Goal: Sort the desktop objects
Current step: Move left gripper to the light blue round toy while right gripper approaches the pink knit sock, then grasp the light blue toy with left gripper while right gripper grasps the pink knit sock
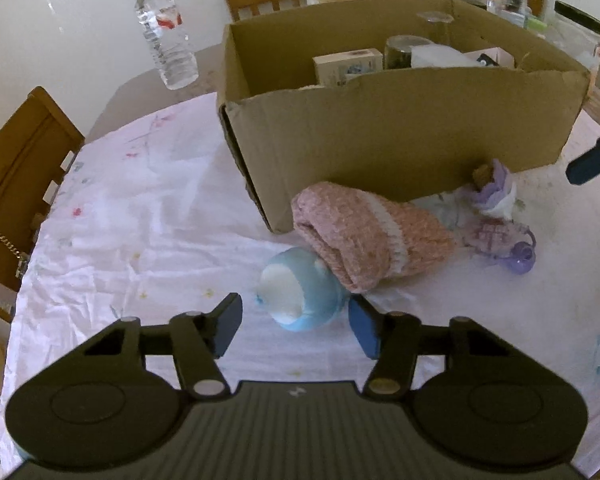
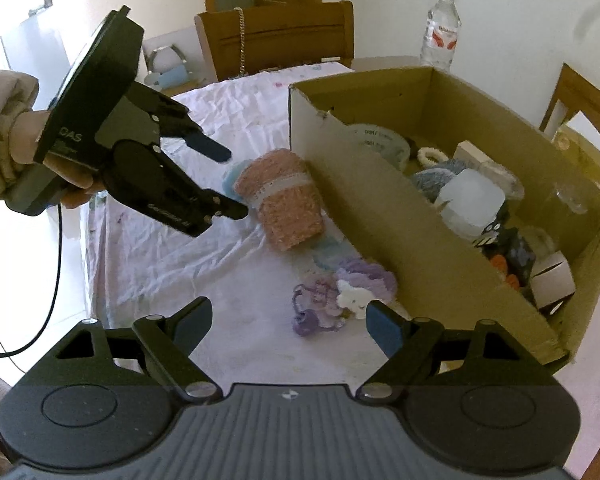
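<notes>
We have our left gripper [image 1: 296, 322] at lower centre of its view, jaws part-open around the blue-and-white ball [image 1: 300, 294], not yet pressing it. We should centre it and squeeze gently, since the pink knitted roll [image 1: 364, 236] touches it. Our right gripper [image 2: 288, 326], jaws wide and empty, hovers above the purple trinkets [image 2: 340, 296] beside the cardboard box [image 2: 420, 232].

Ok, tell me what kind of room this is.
Most likely a home dining room: brown wooden dining chairs stand around a table under a wrinkled white floral tablecloth, with a clear plastic water bottle and a brown cardboard box of household odds and ends.
</notes>
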The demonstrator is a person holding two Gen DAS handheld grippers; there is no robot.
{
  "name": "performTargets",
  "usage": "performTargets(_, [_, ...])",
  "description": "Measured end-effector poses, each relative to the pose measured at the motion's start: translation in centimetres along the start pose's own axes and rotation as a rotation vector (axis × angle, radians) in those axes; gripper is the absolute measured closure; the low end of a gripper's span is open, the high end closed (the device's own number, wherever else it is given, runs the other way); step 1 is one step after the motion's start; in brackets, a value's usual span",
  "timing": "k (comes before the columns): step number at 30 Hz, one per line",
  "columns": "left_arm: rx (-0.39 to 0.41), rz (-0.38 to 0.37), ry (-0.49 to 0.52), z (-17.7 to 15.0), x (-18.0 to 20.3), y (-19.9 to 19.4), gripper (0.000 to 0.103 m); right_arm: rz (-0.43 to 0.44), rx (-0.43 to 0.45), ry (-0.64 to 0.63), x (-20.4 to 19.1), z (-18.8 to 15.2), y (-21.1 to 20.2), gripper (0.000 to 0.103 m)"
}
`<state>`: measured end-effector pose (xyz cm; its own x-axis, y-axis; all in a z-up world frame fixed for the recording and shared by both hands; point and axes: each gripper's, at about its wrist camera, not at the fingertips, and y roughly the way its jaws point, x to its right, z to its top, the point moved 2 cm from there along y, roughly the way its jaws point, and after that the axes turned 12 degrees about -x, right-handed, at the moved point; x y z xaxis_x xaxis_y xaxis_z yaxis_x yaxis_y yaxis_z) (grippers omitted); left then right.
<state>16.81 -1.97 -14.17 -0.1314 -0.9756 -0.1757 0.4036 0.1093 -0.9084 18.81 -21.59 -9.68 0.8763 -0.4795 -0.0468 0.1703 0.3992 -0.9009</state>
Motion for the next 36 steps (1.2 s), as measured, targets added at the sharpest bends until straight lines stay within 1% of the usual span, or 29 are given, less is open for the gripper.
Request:
performTargets(5, [0.015,-0.044,0.031,0.1,-0.4,0.2,0.045,-0.026,-0.01,-0.006,-1.0,0.3,0.2,0.016])
performTargets(9, [0.017,-0.065,0.06,0.3,-0.4,0.5,0.048,-0.035,-0.008,0.018,-1.4,0.9,0.4,0.016])
performTargets(18, [0.038,-0.127,0.12,1.2,-0.7,1.0,0.048,-0.05,0.0,0.069,-1.6,2.1,1.3,0.016])
performTargets(25, [0.043,-0.181,0.131,1.2,-1.5,1.2,0.052,-0.062,0.006,0.105,-2.0,3.1,2.5,0.016])
performTargets(31, [0.039,-0.189,0.13,0.6,-2.7,0.6,0.053,-0.068,0.013,0.123,-2.0,4.1,3.6,0.016])
performTargets(36, [0.034,-0.173,0.109,-0.5,-4.3,-0.3,0.053,-0.059,0.012,0.113,-2.6,5.0,4.7,0.016])
